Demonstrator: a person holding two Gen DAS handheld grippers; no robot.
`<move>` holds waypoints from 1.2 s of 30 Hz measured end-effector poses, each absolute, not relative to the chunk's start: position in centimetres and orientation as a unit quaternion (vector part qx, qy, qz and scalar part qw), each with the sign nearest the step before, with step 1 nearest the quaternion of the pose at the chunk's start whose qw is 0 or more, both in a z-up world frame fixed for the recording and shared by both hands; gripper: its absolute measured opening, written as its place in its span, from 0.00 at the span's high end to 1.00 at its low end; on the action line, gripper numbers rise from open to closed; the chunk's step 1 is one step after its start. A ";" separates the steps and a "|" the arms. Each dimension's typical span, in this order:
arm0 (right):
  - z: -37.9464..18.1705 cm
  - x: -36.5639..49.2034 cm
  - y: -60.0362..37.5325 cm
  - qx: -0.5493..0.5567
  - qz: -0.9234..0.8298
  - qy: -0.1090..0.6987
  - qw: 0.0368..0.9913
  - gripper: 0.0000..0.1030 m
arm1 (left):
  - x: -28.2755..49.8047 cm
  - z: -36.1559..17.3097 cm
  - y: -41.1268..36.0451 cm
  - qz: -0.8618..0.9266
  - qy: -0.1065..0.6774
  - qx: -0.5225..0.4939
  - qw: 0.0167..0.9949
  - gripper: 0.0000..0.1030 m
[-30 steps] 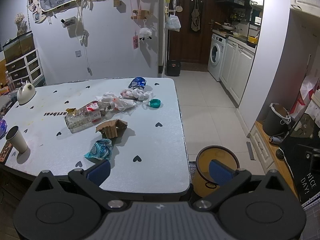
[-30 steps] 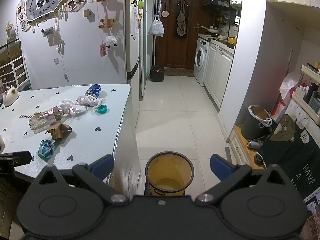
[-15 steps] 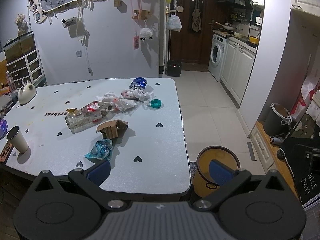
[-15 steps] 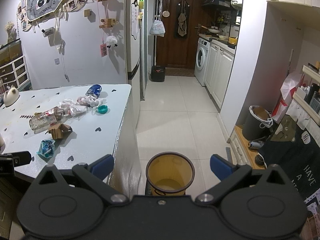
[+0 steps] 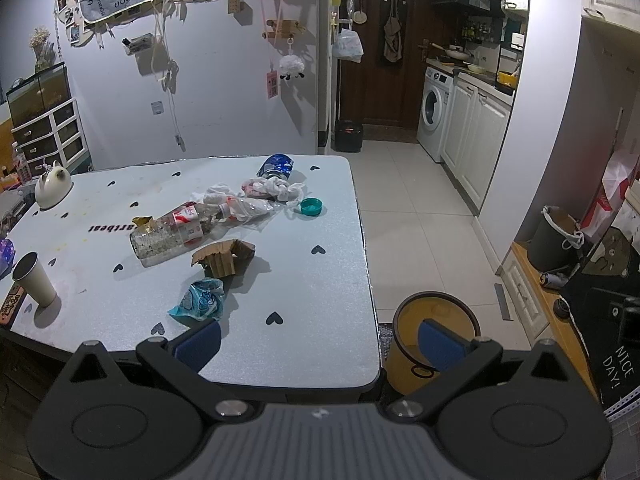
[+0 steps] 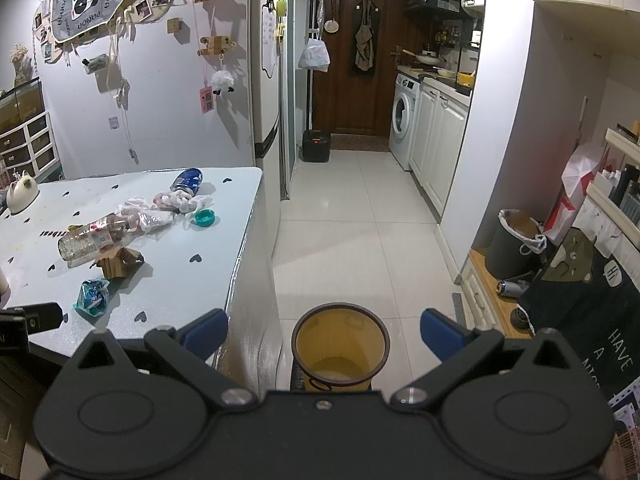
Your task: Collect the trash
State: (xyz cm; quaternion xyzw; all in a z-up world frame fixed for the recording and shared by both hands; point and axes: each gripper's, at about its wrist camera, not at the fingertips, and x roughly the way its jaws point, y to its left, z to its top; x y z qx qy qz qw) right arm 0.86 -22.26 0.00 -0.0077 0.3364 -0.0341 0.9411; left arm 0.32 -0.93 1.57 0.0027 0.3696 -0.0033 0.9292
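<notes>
Trash lies on the white table (image 5: 312,280): a clear plastic bottle (image 5: 172,236), torn cardboard (image 5: 224,258), a blue wrapper (image 5: 198,300), crumpled plastic bags (image 5: 264,192), a blue can (image 5: 276,165) and a teal lid (image 5: 311,206). A yellow bin (image 6: 340,348) stands on the floor beside the table, and also shows in the left wrist view (image 5: 432,312). My left gripper (image 5: 318,342) is open and empty over the table's near edge. My right gripper (image 6: 324,332) is open and empty above the bin.
A paper cup (image 5: 34,278) and a white cat-shaped teapot (image 5: 52,186) stand at the table's left. A dark bucket (image 6: 514,242) and a can (image 6: 510,288) sit by the right wall. Tiled floor (image 6: 352,208) runs back to a washing machine (image 6: 404,114).
Both views have shifted very slightly. The trash and the bin have not moved. Both grippers stay open.
</notes>
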 end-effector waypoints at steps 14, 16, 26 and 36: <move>-0.1 1.0 -22.3 -0.007 -0.034 0.337 0.941 0.00 | 0.4 1.7 -1.1 -0.004 0.370 0.002 0.929 0.00; -0.1 1.0 -22.3 -0.007 -0.034 0.337 0.941 0.00 | 0.4 1.7 -1.1 -0.004 0.370 0.002 0.929 0.00; -0.2 1.0 -22.4 -0.006 -0.034 0.338 0.941 0.00 | 0.5 1.4 -1.0 -0.003 0.369 0.003 0.929 0.00; -0.3 1.0 -22.8 -0.006 -0.033 0.337 0.941 0.00 | 0.7 1.3 -1.0 0.001 0.368 0.001 0.930 0.00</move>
